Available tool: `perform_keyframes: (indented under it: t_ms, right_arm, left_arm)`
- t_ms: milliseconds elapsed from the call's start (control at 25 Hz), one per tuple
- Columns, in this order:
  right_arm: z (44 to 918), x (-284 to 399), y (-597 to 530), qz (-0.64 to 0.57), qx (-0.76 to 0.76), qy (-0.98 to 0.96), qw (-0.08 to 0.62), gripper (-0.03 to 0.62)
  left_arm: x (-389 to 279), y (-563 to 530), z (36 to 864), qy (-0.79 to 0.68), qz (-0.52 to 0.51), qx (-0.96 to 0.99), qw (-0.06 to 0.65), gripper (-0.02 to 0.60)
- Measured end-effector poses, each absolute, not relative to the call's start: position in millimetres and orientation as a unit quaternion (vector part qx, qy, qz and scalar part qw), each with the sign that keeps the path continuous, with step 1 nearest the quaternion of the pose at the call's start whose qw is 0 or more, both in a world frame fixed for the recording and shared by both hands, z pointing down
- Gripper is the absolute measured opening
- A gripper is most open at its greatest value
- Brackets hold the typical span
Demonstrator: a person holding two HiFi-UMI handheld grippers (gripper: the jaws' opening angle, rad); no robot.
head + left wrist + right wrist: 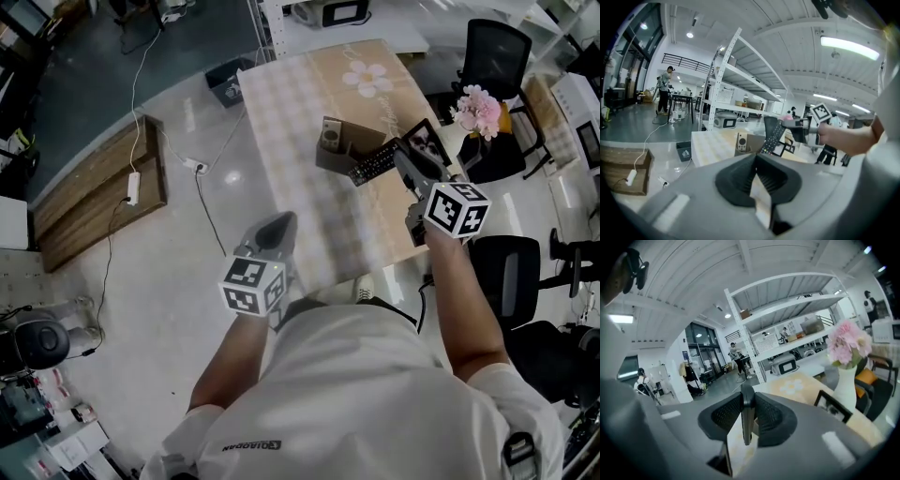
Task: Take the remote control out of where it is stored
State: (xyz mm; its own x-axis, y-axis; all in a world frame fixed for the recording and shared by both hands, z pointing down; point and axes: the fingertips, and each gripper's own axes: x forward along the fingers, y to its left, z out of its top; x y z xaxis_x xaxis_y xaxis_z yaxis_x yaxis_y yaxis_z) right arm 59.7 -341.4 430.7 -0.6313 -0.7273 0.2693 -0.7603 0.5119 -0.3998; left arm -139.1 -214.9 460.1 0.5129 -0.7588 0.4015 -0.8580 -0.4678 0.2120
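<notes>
Remote [372, 162]: clamped in your right tongs [401, 157], raised just beside holder [335, 142]; extraction near done. Left tongs [277, 228]: closed, empty

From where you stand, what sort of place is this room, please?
Most likely a workshop or lab in an open office hall. Tall white metal shelving carries equipment, a black office chair stands beside the table, and a power strip with its cable lies on the floor.

I wear a white shirt [375, 394] with short sleeves, and my grey left claw [275, 228] and right claw [401, 157] each carry a black-and-white cube [251, 286]
</notes>
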Motion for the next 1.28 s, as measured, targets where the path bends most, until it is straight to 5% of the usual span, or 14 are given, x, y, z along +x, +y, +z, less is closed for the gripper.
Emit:
perform_keyframes:
  t_ms: [360,720,1280]
  right_arm:
    - [535,83,-309,0.465,0.466,-0.748,-0.084,0.097]
    - [601,74,-297,0.554,0.449,-0.69,-0.121,0.097]
    - [668,99,-303,0.547,0.481,-0.685,0.009,0.134]
  left_arm:
    - [-131,-210,462,-0.465,0.132,0.853,0.195,0.005]
    - [-137,-205,464,-0.473,0.133,0.849,0.196,0.005]
    - [-138,-203,469,-0.477,0.131,0.842,0.215,0.005]
